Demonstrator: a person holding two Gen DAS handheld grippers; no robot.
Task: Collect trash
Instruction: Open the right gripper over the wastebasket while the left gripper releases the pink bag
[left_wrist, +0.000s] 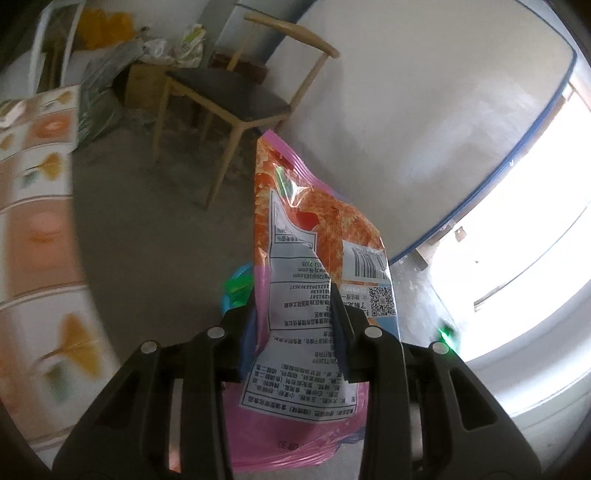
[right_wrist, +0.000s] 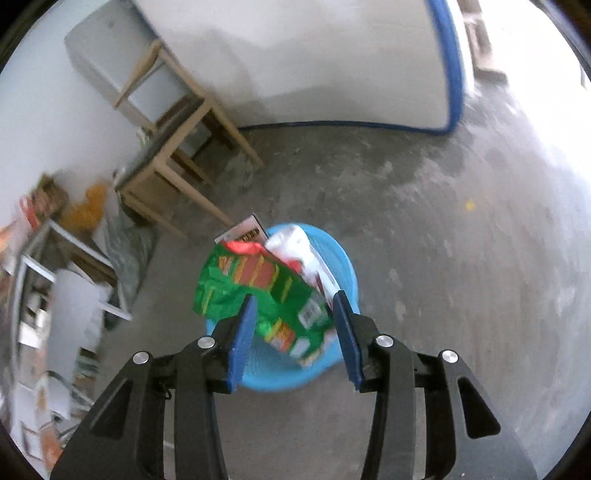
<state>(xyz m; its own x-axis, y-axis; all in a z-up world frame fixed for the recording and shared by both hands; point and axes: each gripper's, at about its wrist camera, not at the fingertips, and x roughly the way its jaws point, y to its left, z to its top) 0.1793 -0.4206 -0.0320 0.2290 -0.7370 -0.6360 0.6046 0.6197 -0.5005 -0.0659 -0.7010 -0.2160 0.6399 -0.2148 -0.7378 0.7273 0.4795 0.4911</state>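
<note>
Concrete floor, blue bin (right_wrist: 343, 266) already stuffed. Our right gripper (right_wrist: 293, 325) jaws spread, green wrapper (right_wrist: 258, 291) dropping in. Left gripper (left_wrist: 295, 325) jaws clamp orange snack bag (left_wrist: 314, 236); that's next.

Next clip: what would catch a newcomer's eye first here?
The pink and orange snack bag, clamped upright in the left tool, fills the middle of the left wrist view. In the right wrist view a green wrapper lies between the open pads of the right tool, over a blue bin already holding trash.
</note>
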